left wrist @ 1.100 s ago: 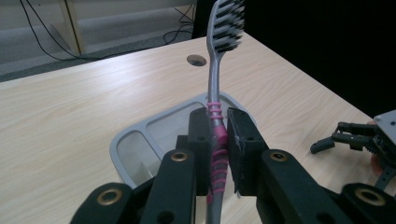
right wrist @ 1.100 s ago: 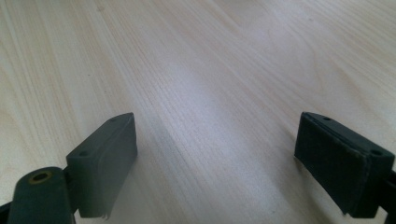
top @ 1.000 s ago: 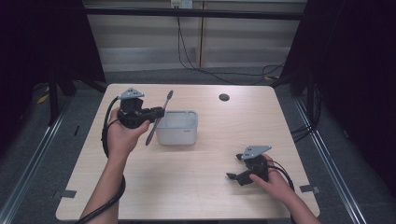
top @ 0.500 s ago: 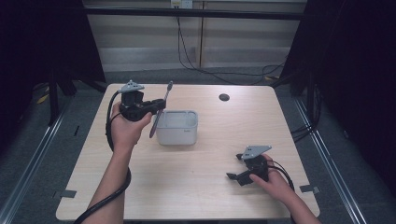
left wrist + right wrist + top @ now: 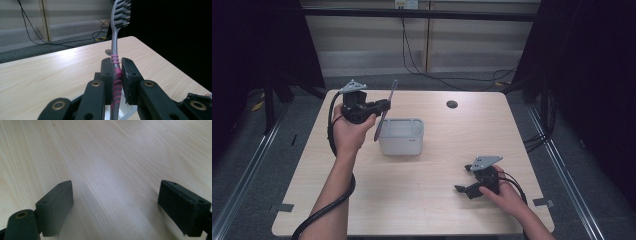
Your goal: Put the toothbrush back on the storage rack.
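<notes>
The toothbrush stands bristles-up at upper left of the high view, pinched at its pink grip by my left gripper beside the bin; held so low on its handle, I judge it could pivot and slip.

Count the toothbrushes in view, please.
1: the toothbrush is clamped in the left gripper, held upright over the left edge of the box. More could lie hidden inside it.

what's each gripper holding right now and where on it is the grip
The left gripper is shut on the toothbrush, clamping its pink-ribbed handle, bristles up. The right gripper holds nothing.
</notes>
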{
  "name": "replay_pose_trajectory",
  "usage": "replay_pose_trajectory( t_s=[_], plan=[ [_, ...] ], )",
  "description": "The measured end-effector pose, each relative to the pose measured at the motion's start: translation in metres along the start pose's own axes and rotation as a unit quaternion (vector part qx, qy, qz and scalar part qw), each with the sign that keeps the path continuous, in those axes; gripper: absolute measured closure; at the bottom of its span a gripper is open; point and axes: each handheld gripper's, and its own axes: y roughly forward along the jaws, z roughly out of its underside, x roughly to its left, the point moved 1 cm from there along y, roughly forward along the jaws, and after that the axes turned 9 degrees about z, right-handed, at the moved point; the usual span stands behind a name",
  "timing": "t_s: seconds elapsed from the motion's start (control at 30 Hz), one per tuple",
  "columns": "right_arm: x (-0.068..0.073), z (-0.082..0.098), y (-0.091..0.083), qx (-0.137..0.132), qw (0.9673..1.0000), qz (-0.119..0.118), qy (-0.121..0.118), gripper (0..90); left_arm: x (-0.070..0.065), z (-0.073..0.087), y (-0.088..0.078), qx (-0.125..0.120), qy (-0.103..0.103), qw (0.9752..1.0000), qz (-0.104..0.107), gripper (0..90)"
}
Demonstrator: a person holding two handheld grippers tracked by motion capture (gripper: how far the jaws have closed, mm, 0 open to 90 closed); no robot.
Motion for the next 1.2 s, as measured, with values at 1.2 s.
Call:
replay_pose_trajectory(
  t_s=[1.2],
  plan=[
    [0.000, 0.000, 0.000, -0.001, 1.0000, 0.001, 0.000, 12.4, 0.010, -0.013, 0.027, -0.008, -0.003, 0.9999, 0.010, 80.5]
  ],
)
